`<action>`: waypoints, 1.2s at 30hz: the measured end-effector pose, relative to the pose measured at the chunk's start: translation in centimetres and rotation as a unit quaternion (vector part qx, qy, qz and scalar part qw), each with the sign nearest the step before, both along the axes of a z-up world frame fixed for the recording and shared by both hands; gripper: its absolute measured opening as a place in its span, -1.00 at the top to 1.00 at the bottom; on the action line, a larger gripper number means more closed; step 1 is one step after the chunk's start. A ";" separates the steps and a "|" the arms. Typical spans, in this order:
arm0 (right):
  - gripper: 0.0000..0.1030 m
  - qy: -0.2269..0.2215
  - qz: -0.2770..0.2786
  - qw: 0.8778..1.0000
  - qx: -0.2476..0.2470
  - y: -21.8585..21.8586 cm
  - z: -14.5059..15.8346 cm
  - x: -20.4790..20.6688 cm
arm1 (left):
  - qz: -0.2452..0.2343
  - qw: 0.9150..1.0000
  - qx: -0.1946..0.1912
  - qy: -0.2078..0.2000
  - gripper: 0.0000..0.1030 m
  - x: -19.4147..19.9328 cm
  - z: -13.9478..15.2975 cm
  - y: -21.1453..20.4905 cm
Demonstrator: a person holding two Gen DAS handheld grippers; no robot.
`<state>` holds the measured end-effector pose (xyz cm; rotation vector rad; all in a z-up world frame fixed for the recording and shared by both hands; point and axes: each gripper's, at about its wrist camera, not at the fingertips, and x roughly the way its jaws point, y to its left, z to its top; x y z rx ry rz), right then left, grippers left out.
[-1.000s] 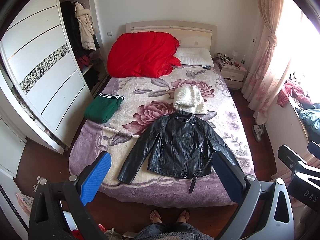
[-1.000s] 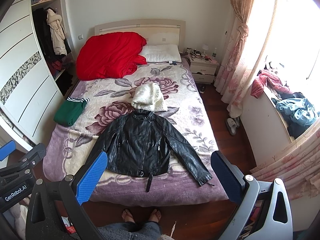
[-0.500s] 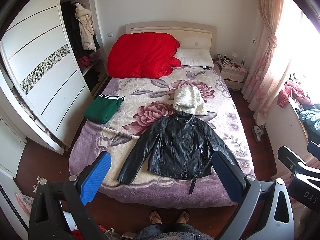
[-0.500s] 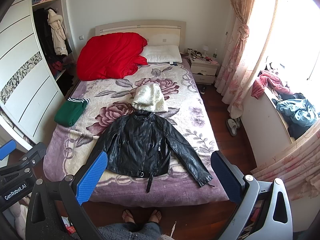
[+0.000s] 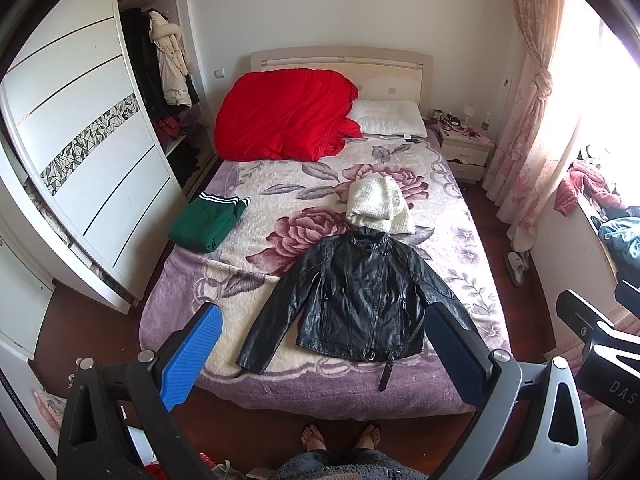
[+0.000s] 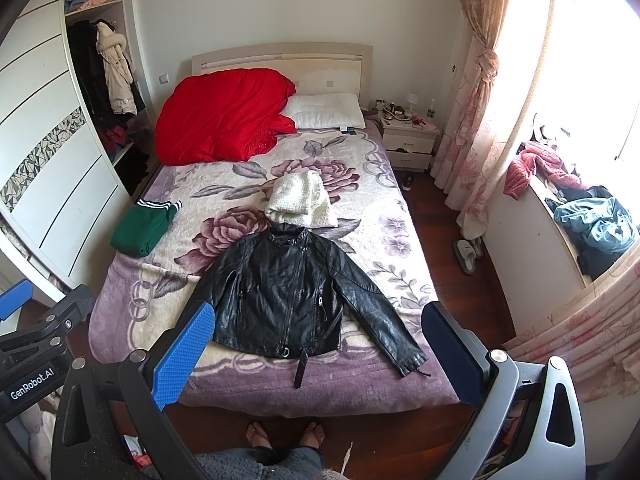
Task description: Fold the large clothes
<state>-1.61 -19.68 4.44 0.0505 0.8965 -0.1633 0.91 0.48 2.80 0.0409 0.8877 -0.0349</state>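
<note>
Item: black leather jacket (image 5: 362, 300), flat near the bed (image 5: 460, 216) foot edge. My left gripper (image 5: 324, 356) and right gripper (image 6: 320, 354): fingers wide, empty. I'd pinch sleeve cuffs first.

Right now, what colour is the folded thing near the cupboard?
Green, with white stripes at one end. The folded garment shows best in the left wrist view.

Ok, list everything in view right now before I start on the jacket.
Jacket: 1, black, spread flat at bed's foot.
Knit garment: 1, white, folded, at jacket's collar.
Green garment: 1, folded, bed's wardrobe-side edge.
Quilt: 1, red, heaped by headboard.
Pillow: 1, white, beside quilt.
Bed: 1, floral blanket.
Nightstand: 1, cream, cluttered.
Slippers: pair, pale, floor.
Feet: 2, at bed's foot.
Left tool: open, empty.
Right tool: open, empty.
</note>
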 end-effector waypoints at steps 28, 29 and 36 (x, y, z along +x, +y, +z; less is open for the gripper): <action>-1.00 -0.006 -0.016 1.000 0.014 -0.8 -1.0 2.3 | 0.023 0.998 0.025 -0.048 -1.00 2.9 -3.0 0.1; -1.00 -0.004 -0.023 1.000 0.014 -1.4 -2.1 3.0 | 0.030 0.998 0.038 -0.049 -1.00 4.0 -4.3 0.5; -1.00 0.071 -0.156 0.983 0.064 -9.9 -14.4 6.3 | 0.052 0.997 0.051 -0.001 -1.00 10.2 -14.9 2.4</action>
